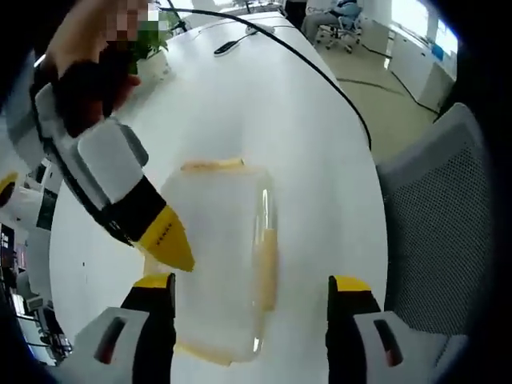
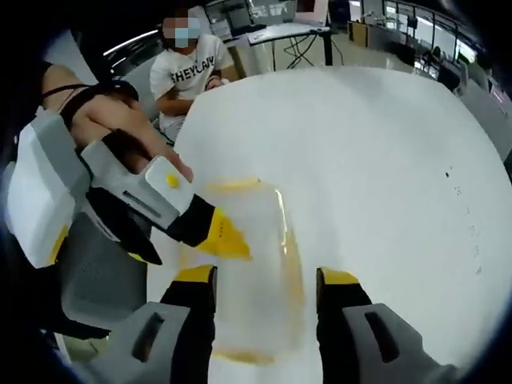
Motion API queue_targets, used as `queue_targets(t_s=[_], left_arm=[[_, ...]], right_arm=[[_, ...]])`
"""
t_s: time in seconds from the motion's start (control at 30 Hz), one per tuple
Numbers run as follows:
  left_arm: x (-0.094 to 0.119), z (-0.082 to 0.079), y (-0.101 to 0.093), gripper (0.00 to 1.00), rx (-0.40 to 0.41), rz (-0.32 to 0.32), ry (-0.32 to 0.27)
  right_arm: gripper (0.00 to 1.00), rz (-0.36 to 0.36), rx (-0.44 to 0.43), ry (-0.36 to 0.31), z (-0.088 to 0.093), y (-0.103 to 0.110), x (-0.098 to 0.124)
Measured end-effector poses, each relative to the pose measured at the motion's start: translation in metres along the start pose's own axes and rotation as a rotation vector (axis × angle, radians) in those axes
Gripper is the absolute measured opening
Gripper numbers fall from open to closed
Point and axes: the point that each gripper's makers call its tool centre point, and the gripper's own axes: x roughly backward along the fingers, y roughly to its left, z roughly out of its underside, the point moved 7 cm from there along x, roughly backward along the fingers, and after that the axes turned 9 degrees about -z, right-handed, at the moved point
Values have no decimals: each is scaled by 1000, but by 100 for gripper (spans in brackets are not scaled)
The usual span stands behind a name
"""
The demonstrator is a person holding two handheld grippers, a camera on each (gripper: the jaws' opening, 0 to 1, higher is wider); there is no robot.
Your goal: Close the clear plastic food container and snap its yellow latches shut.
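Clear plastic food container (image 1: 220, 264) lies flat on the white table (image 1: 296, 136), lid down on it as far as the blur allows, yellow latches (image 1: 266, 268) showing along its sides. In the left gripper view the left gripper (image 1: 250, 308) stands open, its two yellow-tipped jaws well apart — the container sits between and just beyond them, nearer the left-hand jaw, which overlaps its near corner. The right gripper (image 1: 164, 240) comes in from the upper left of that view, yellow tip down at the container's edge; whether it touches cannot be told, nor how its jaws stand there. In the right gripper view the right gripper (image 2: 264, 288) has its own jaws parted, container (image 2: 244, 272) between them and running ahead toward the table's middle, a yellow latch (image 2: 292, 268) along its right side. The left gripper (image 2: 216, 234) enters from the left there, held by a hand (image 2: 112, 120), its yellow tip over the container's left edge. Beyond the far table edge: a seated person (image 2: 192, 72) in a white shirt, a mesh office chair (image 1: 440, 232), a black cable (image 1: 320, 72) crossing the tabletop, a green plant (image 1: 148, 40).
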Motion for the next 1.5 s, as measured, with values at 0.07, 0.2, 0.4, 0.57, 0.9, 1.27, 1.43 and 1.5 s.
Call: queue_targets(t_s=[0.07,0.2,0.4,0.57,0.9,1.27,1.43,1.5], left_arm=[[2,3,3,82,-12,4,10],[3,11,10,87,24,34,41],[0,20,21,94,18,4,66],[-4,27,26,94,19,11,83],[-16,34,38,94,-12,24,112],[-30,39,32,89,-39,31,140],[-32,39,36,82,-57,9,138],[-31,38,36,81,-47,10,149]], right_arm=[[61,13,18,11,4,2,2],[80,34,40,51,13,9,1],[84,59,94,110,25,21,-3],[89,83,109,114,31,26,-5],[89,156,139,179,39,36,-13],[83,190,165,212,49,37,-22],[75,212,186,241,52,35,-26],[74,207,176,250,52,35,-26]])
